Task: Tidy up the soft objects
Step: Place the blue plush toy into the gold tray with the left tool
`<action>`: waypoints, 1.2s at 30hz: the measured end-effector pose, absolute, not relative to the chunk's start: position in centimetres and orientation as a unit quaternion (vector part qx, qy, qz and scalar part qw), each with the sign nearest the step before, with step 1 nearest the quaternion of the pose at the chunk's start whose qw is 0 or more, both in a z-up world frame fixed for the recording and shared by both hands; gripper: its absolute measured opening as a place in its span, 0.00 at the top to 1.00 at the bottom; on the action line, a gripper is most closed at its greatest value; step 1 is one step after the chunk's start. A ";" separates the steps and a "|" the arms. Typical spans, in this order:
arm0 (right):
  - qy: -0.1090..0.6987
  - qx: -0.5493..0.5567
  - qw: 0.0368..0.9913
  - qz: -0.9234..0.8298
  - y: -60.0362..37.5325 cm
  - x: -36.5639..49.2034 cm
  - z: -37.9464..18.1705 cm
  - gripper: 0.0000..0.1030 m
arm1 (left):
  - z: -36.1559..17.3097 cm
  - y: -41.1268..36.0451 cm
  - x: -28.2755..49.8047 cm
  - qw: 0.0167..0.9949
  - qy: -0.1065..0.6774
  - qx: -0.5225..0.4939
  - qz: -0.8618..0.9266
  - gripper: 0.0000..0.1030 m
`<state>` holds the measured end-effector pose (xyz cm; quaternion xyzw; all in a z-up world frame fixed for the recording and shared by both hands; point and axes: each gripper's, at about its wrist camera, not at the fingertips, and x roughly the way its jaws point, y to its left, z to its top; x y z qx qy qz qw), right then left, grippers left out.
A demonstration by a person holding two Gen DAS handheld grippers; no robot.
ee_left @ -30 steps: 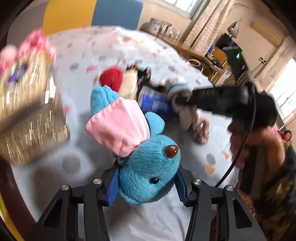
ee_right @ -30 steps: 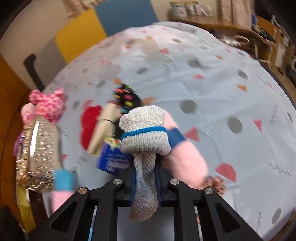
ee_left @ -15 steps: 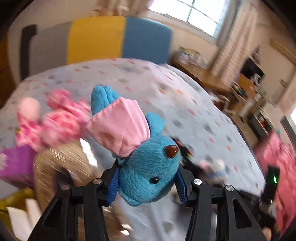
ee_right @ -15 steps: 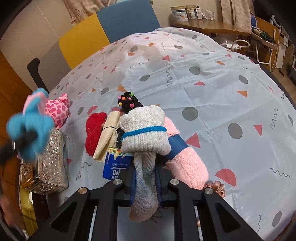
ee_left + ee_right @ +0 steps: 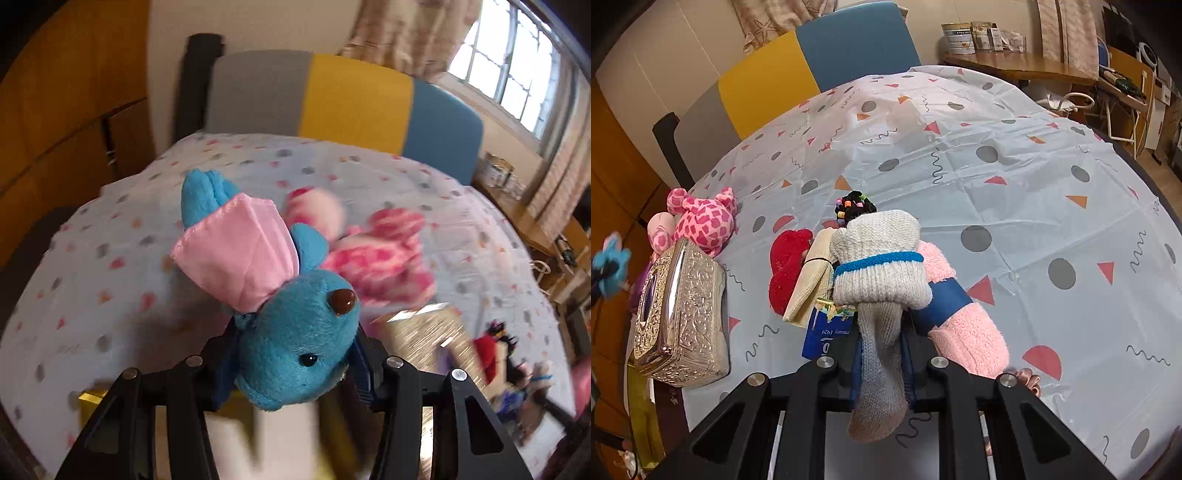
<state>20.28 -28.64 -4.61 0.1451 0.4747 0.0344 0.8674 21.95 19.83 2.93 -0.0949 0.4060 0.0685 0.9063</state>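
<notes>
Here the table (image 5: pixel 1015 192), under a pale cloth printed with dots and triangles, carries an embossed silver tissue box (image 5: pixel 683 314) at its left edge, a pink spotted plush (image 5: pixel 705 221) touching the box's far end. Near the front edge lie a pink fuzzy sock (image 5: pixel 967 332), a red plush piece (image 5: pixel 785 266) and a blue packet (image 5: pixel 822 338) reading "1929". The right gripper (image 5: pixel 881 363) pinches a grey knit sock (image 5: pixel 879 266). The left gripper (image 5: pixel 295 363) clamps a blue plush toy (image 5: pixel 299 339) above the table's left edge.
</notes>
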 end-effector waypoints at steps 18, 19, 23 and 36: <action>0.499 0.085 0.862 0.026 -26.8 20.5 -6.0 0.84 | -5.6 30.1 6.3 0.867 0.461 -0.143 0.122 0.46; 0.499 0.082 0.862 0.025 -26.7 20.5 -6.0 0.84 | -5.8 30.1 6.5 0.866 0.464 -0.141 0.120 0.46; 0.501 0.071 0.863 0.023 -26.4 20.5 -6.1 0.84 | -6.8 30.2 8.0 0.862 0.472 -0.135 0.123 0.40; 0.505 0.063 0.861 0.015 -26.4 20.7 -6.4 0.84 | -4.9 29.7 6.7 0.873 0.437 -0.130 0.171 0.17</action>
